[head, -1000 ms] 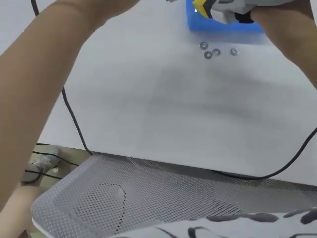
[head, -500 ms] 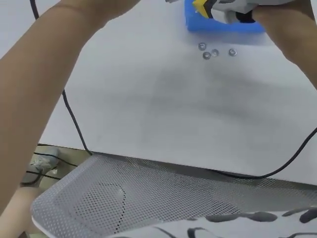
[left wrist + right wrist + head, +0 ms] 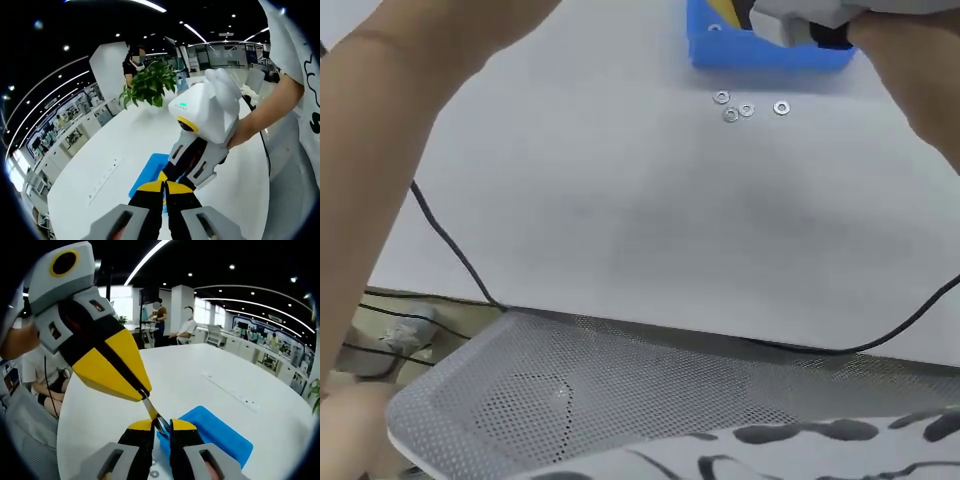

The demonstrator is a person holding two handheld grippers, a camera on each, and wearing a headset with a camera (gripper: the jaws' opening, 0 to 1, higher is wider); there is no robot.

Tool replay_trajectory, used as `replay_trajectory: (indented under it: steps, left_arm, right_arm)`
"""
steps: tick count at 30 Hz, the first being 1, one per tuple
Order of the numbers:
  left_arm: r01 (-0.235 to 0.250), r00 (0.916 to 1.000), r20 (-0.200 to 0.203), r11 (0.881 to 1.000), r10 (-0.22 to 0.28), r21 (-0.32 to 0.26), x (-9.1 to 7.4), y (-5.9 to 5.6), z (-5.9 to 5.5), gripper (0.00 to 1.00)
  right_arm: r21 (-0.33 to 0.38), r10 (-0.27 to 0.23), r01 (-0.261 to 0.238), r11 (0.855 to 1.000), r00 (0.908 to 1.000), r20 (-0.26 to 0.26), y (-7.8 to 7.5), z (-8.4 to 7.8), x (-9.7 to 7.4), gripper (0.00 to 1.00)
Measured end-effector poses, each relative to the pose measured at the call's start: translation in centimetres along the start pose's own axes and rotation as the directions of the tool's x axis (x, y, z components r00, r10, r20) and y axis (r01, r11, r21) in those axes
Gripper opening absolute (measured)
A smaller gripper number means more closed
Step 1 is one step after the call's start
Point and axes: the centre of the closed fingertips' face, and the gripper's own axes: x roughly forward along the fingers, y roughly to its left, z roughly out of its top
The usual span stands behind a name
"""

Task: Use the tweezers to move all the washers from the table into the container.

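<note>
Several small steel washers (image 3: 747,109) lie on the white table just in front of the blue container (image 3: 760,52). A gripper's white body (image 3: 800,15) hangs over the container at the top edge, held by the hand on the right. In the right gripper view, my left gripper (image 3: 142,396) comes in from the left, shut on thin metal tweezers (image 3: 151,411). The tweezers' other end sits between my right gripper's (image 3: 161,426) nearly closed jaws. The blue container (image 3: 215,436) lies below them, with a washer (image 3: 154,473) near it. My left gripper (image 3: 165,188) meets the right one tip to tip.
A black cable (image 3: 450,245) runs down the table's left side and another (image 3: 910,320) curves at the right front. A grey perforated chair back (image 3: 620,390) stands against the near edge. People sit and stand at far tables (image 3: 172,335).
The head camera has shifted, so washers and container sit slightly lower and further left in the picture. The gripper stays over the container. Nothing on the table has moved.
</note>
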Motion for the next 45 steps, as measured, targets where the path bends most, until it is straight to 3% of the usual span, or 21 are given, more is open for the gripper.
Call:
replay_trajectory:
  steps: [5, 15, 26, 34, 45]
  left_arm:
    - [0.022, 0.9998, -0.002, 1.0, -0.022, 0.003, -0.5, -1.2, 0.0, 0.0]
    - [0.071, 0.9966, -0.039, 0.997, -0.073, -0.036, 0.3, -3.2, -1.9, 0.0]
    - [0.092, 0.9941, -0.052, 0.993, -0.096, -0.07, 1.9, -3.5, -3.3, 0.0]
    - [0.106, 0.9902, -0.083, 0.992, -0.112, -0.072, 2.8, -3.8, -4.4, 0.0]
    - [0.111, 0.9909, -0.065, 0.989, -0.118, -0.101, 2.8, -3.7, -4.3, 0.0]
  right_arm:
    - [0.015, 0.012, -0.012, 1.0, 0.9999, 0.005, 1.5, -0.3, -0.5, 0.07]
    - [0.053, 0.045, -0.042, 0.998, 0.9981, -0.042, 2.9, -3.1, -0.1, 0.07]
    - [0.071, 0.057, -0.051, 0.996, 0.9945, -0.088, 2.4, -5.3, 0.8, 0.08]
    - [0.088, 0.072, -0.063, 0.994, 0.9911, -0.112, 2.3, -6.7, 1.6, 0.08]
    - [0.099, 0.069, -0.058, 0.993, 0.9908, -0.116, 2.3, -6.5, 1.2, 0.07]
